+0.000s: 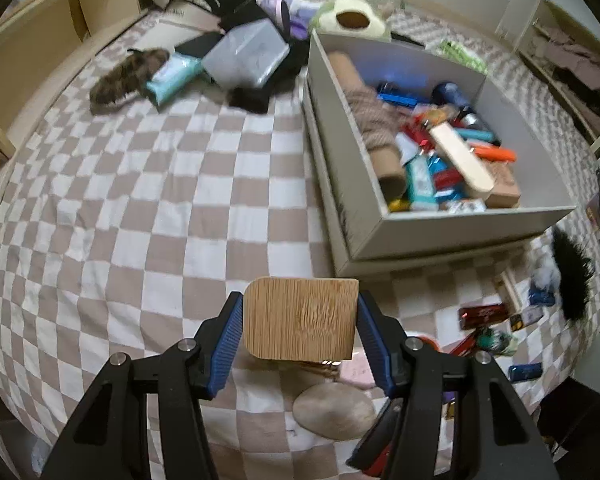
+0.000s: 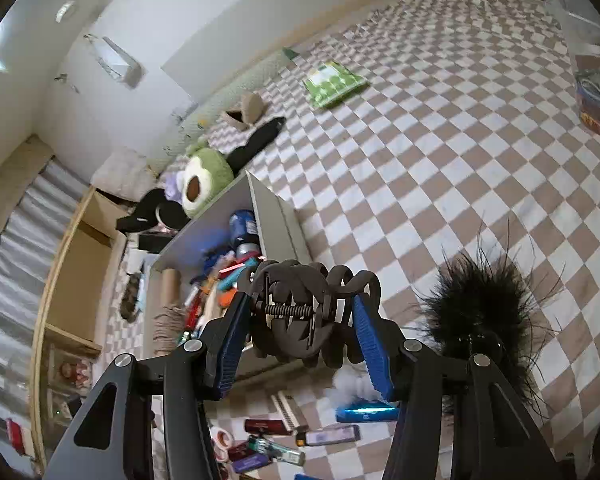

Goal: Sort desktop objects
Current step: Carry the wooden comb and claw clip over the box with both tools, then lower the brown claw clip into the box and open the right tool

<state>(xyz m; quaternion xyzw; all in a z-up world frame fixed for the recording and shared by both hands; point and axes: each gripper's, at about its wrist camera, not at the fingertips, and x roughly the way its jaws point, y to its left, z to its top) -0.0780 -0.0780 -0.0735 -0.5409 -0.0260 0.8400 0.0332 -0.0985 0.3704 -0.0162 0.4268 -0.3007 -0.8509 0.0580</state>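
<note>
I am working over a bed spread with a brown-and-white checkered blanket [image 1: 148, 208], a white wall behind it and a wooden shelf unit [image 1: 40, 36] at the side. A white open box [image 1: 452, 224] sits on the blanket — crammed with a cardboard tube, lighters, an orange marker and a pale wooden stick. My left gripper [image 1: 300, 320] is clamped on a wooden block [image 1: 300, 320], held above the blanket just short of the box. My right gripper [image 2: 300, 312] is clamped on a dark hair claw clip [image 2: 300, 312], near the box's corner, beside a black feathery tuft [image 2: 480, 300].
</note>
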